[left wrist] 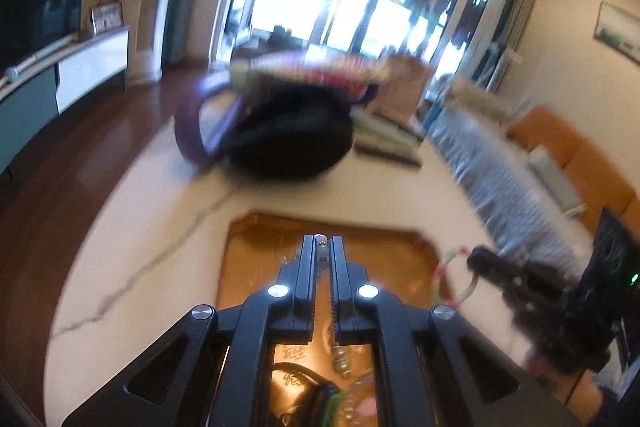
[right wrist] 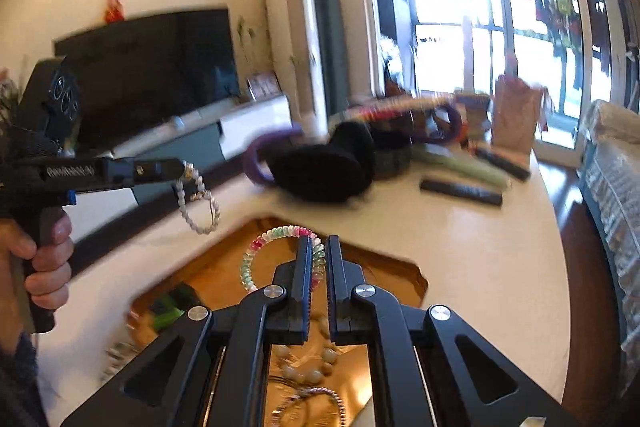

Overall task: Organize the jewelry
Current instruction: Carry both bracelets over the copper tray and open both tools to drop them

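A wooden tray (right wrist: 384, 267) with cut corners sits on a white marble-look table (right wrist: 500, 267). Inside it lie a bracelet of pale round beads (right wrist: 308, 367), a thin silvery chain bracelet (right wrist: 316, 397) and something green (right wrist: 168, 311) near the tray's left side.

Above the tray, the right gripper (right wrist: 319, 247) has its jaws nearly closed on a pastel bead bracelet (right wrist: 256, 251) of pink, white and green beads, which loops out to the left of the fingers. The left gripper (right wrist: 182, 167), held in a person's hand (right wrist: 44, 259), pinches a clear bead bracelet (right wrist: 200, 203) that dangles beside the tray's far left corner.

The left wrist view shows what the right one cannot: a clear bead clamped at the left gripper's (left wrist: 322, 241) tips, with the rest of the strand (left wrist: 342, 363) hanging below between the fingers. It also shows the right gripper (left wrist: 474, 259) from the side, with its pastel loop (left wrist: 452, 279) blurred. Behind the tray sits a black pouch (left wrist: 292, 139) with purple straps (left wrist: 192, 131).
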Demonstrator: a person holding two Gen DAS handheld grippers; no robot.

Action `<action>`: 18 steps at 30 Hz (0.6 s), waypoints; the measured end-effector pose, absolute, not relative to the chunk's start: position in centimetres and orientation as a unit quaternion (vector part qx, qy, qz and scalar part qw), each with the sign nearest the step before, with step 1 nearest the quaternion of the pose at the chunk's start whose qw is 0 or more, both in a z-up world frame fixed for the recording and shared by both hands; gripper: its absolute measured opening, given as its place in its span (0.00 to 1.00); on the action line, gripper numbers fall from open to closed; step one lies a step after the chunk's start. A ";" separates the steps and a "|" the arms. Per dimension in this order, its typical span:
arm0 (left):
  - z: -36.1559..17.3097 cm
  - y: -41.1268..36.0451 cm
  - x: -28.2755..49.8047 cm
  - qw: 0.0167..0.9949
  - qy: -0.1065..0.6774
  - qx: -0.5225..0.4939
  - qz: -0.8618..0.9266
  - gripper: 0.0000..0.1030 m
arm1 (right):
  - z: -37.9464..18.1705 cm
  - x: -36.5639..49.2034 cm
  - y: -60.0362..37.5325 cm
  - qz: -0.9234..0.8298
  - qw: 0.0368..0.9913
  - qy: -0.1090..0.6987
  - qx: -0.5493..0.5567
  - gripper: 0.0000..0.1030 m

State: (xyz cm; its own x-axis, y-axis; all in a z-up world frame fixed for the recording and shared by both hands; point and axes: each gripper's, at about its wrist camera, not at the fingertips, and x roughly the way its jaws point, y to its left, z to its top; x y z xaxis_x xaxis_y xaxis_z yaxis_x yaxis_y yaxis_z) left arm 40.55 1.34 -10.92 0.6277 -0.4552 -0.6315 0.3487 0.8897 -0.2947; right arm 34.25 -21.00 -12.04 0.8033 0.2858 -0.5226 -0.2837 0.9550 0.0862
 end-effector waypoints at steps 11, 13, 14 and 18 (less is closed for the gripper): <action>-17.5 -0.2 43.0 0.874 0.464 -0.017 -0.141 0.06 | -17.3 37.6 -23.0 0.086 0.920 0.383 0.009 0.05; -17.9 -0.5 42.8 0.875 0.464 -0.008 -0.136 0.06 | -17.5 37.8 -23.4 0.102 0.916 0.388 0.029 0.05; -17.6 -0.9 42.3 0.881 0.455 0.008 -0.130 0.06 | -17.3 37.7 -23.5 0.114 0.915 0.385 0.044 0.06; -15.8 -2.3 40.4 0.890 0.436 0.062 -0.120 0.62 | -16.3 37.2 -23.5 0.121 0.915 0.380 0.063 0.75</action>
State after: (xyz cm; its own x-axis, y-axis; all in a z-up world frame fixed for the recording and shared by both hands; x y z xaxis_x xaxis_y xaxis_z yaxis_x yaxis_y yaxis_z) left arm 40.39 -2.28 -15.75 0.5911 -0.1605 -0.7905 0.2679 0.9634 0.0048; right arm 37.20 -23.47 -16.30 0.6812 0.2697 -0.6806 -0.1743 0.9627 0.2070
